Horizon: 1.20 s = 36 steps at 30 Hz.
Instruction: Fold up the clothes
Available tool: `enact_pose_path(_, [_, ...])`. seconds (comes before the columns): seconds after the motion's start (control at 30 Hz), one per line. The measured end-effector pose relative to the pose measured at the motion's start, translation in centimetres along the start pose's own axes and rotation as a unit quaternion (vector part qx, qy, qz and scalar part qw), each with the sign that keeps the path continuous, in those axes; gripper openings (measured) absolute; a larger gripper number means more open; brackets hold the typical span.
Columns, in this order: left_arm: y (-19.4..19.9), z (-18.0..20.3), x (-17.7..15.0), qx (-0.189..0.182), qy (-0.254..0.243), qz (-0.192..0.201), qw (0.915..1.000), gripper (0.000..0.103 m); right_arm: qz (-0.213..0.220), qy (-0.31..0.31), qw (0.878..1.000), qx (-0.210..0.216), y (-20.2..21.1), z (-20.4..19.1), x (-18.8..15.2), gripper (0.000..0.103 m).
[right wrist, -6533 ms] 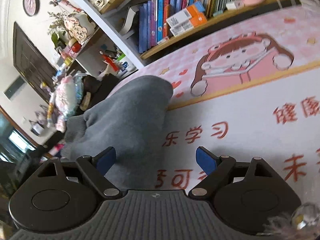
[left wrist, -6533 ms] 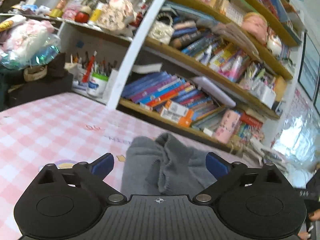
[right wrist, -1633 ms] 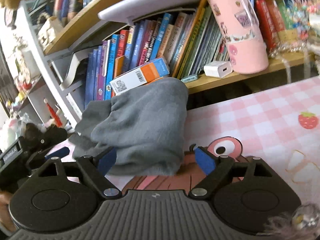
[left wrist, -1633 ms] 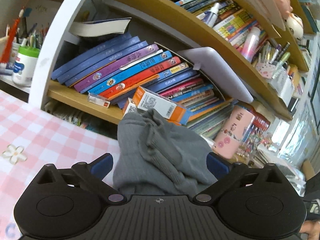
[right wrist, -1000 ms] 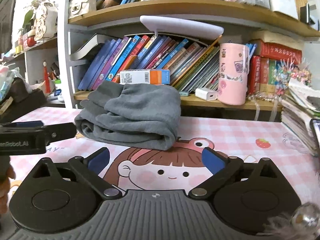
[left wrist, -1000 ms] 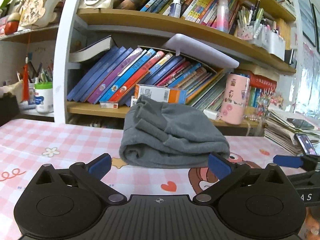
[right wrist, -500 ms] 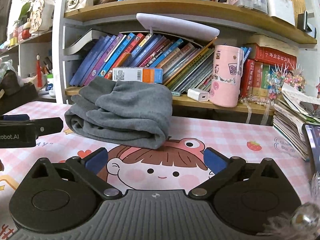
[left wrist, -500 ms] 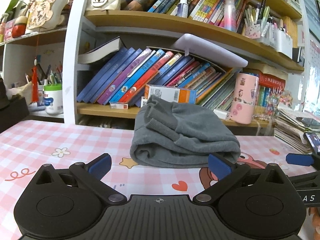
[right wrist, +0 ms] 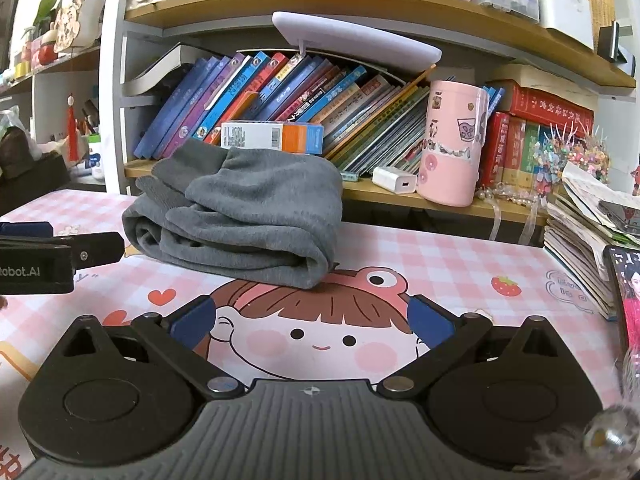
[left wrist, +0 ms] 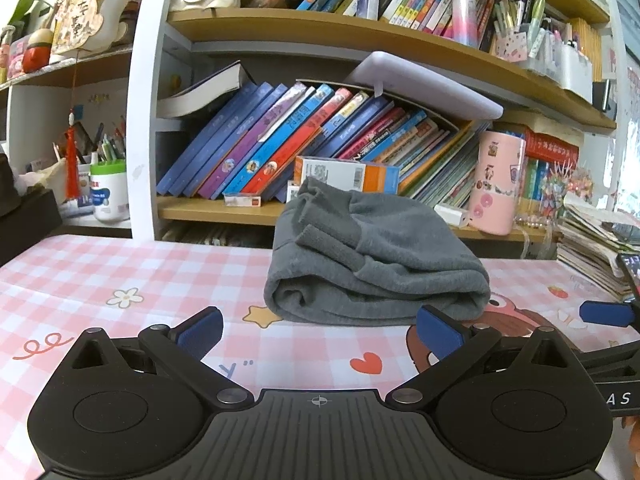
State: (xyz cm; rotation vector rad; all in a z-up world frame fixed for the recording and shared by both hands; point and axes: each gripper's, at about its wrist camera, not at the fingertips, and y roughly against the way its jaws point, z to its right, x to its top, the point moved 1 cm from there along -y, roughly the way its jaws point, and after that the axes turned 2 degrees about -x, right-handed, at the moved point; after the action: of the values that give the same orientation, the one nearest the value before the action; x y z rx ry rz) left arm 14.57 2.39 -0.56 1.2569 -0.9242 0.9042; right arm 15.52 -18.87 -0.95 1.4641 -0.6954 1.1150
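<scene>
A grey garment (left wrist: 372,256) lies folded into a thick bundle on the pink checked table cover (left wrist: 120,272), close to the bookshelf. In the right wrist view the same garment (right wrist: 248,216) sits left of centre, beyond the cartoon girl print. My left gripper (left wrist: 318,330) is open, low over the table, a short way in front of the bundle with nothing between its blue pads. My right gripper (right wrist: 310,322) is open too, further back and to the right of the bundle. Each gripper shows at the edge of the other's view.
A bookshelf (left wrist: 280,208) full of leaning books runs just behind the garment. A pink tumbler (right wrist: 454,144) and a white charger (right wrist: 396,182) stand on its lower shelf. Stacked magazines (right wrist: 584,240) lie at the table's right edge, a dark box (left wrist: 24,220) at the left.
Earlier both grippers carried the grey bundle toward the shelf; it now rests on the table. Over the last second both open grippers have drawn back slightly from it.
</scene>
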Motion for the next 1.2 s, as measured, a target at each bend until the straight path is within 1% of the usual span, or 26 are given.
enact_pose_path(0.23, [-0.16,0.54,0.0,0.002,-0.017,-0.005,0.9998,0.103,-0.008,0.0,1.0,0.004,-0.31,0.01,0.02,0.103])
enact_pose_path(1.2, [-0.3,0.7,0.03,0.002,-0.025,-0.009,0.9996,0.103,-0.019,-0.001,1.0,0.007,-0.69,-0.04,0.02,0.103])
